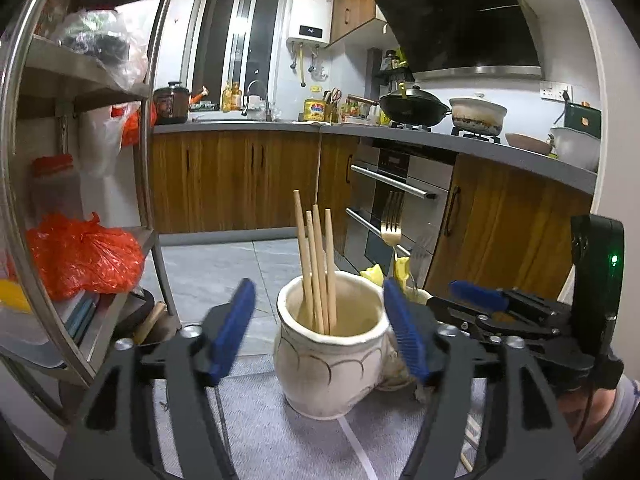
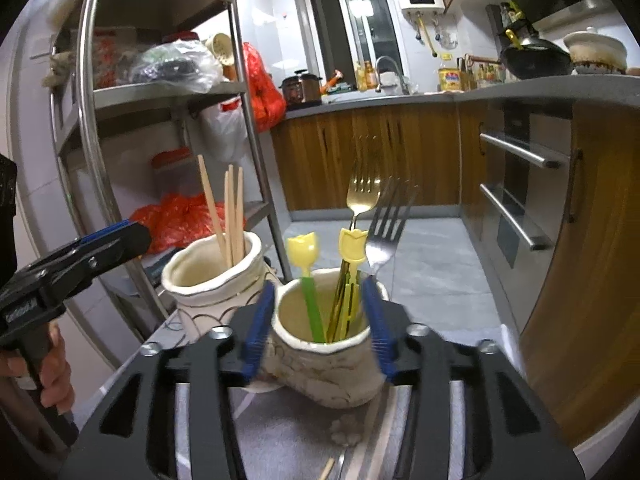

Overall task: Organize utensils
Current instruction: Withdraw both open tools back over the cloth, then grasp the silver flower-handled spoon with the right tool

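In the left wrist view a cream ceramic jar [image 1: 328, 364] holding several wooden chopsticks [image 1: 316, 264] stands between the blue pads of my left gripper [image 1: 318, 332], which is open; the left pad is clear of the jar. My right gripper [image 1: 478, 296] shows at the right. In the right wrist view my right gripper [image 2: 318, 330] is open, its pads either side of a second cream jar [image 2: 320, 372]. That jar holds a gold fork [image 2: 362, 192], a silver fork [image 2: 386, 232] and two yellow tulip-topped utensils [image 2: 302, 246]. The chopstick jar [image 2: 208, 276] stands to its left, with my left gripper [image 2: 116, 236] beside it.
Both jars stand on a grey cloth [image 1: 280, 440] at the table's far edge. A steel shelf rack [image 2: 92, 100] with red bags [image 1: 80, 256] rises close on the left. Wooden cabinets and an oven [image 1: 400, 200] lie beyond, across the tiled floor. A loose chopstick [image 2: 328, 468] lies near me.
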The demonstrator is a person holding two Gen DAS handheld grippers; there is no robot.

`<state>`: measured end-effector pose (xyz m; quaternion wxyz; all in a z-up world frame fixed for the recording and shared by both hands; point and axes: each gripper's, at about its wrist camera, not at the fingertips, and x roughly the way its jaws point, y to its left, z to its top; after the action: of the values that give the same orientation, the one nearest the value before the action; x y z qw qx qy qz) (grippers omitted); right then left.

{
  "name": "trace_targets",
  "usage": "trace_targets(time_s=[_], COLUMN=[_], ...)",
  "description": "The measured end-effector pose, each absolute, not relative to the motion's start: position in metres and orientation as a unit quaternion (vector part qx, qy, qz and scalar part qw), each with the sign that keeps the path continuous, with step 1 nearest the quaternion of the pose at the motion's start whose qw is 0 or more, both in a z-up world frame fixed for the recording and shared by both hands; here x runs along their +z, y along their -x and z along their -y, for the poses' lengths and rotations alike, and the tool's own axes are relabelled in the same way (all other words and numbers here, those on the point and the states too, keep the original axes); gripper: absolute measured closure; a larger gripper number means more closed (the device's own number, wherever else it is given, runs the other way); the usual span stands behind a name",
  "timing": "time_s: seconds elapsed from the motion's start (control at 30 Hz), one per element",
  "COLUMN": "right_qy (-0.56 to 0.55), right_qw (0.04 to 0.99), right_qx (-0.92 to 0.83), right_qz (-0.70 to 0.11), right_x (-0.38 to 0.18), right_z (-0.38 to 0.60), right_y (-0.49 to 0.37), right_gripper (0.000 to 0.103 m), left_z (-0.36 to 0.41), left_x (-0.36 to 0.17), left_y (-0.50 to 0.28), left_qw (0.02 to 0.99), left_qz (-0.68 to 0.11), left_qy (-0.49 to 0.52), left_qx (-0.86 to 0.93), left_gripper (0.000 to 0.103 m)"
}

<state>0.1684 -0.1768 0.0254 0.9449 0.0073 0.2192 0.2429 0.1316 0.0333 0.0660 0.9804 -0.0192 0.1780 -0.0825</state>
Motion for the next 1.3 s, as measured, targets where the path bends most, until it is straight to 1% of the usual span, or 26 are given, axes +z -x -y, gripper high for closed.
trace_targets(time_s=[0.07, 0.1, 0.17, 0.23, 0.27, 0.4, 0.63, 0.77, 0.93, 1.07, 1.3], right_qy=[-0.004, -0.003, 0.002, 0.003, 0.002, -0.003, -0.024, -0.018, -0.002, 0.021, 0.068], right_qw=[0.947, 0.948, 0.952, 0.955, 0.956, 0.962, 0.958, 0.957, 0.952, 0.946, 0.927], right_qx=[0.239, 0.238, 0.233, 0.226, 0.224, 0.206, 0.197, 0.195, 0.187, 0.173, 0.175], right_qz=[-0.212, -0.209, -0.198, -0.19, -0.187, -0.181, -0.204, -0.215, -0.241, -0.273, -0.324], right_x=[0.028, 0.029, 0.032, 0.034, 0.035, 0.036, 0.028, 0.022, 0.009, -0.002, -0.025], right_z=[0.181, 0.183, 0.189, 0.196, 0.2, 0.217, 0.24, 0.243, 0.244, 0.244, 0.232], right_y=[-0.16, -0.156, -0.146, -0.138, -0.135, -0.121, -0.107, -0.1, -0.094, -0.093, -0.095], right_gripper=[0.028, 0.023, 0.013, 0.008, 0.007, 0.005, 0.005, 0.005, 0.005, 0.005, 0.005], left_z=[-0.031, -0.03, -0.028, -0.024, -0.023, -0.015, 0.001, 0.004, 0.009, 0.013, 0.006], left_x=[0.068, 0.068, 0.069, 0.069, 0.069, 0.063, 0.049, 0.043, 0.03, 0.019, 0.004], left_y=[-0.123, -0.119, -0.111, -0.101, -0.098, -0.084, -0.064, -0.06, -0.057, -0.051, -0.045], left_qw=[0.981, 0.981, 0.98, 0.981, 0.981, 0.981, 0.977, 0.974, 0.96, 0.959, 0.953], left_qz=[-0.175, -0.175, -0.173, -0.168, -0.167, -0.167, -0.167, -0.177, -0.223, -0.227, -0.255], left_qy=[0.013, 0.011, 0.007, -0.004, -0.011, -0.041, -0.098, -0.09, -0.06, -0.07, -0.066], left_qx=[-0.086, -0.089, -0.094, -0.094, -0.094, -0.092, -0.089, -0.106, -0.158, -0.157, -0.15], left_gripper=[0.023, 0.02, 0.009, 0.006, 0.006, 0.006, 0.006, 0.006, 0.006, 0.006, 0.006])
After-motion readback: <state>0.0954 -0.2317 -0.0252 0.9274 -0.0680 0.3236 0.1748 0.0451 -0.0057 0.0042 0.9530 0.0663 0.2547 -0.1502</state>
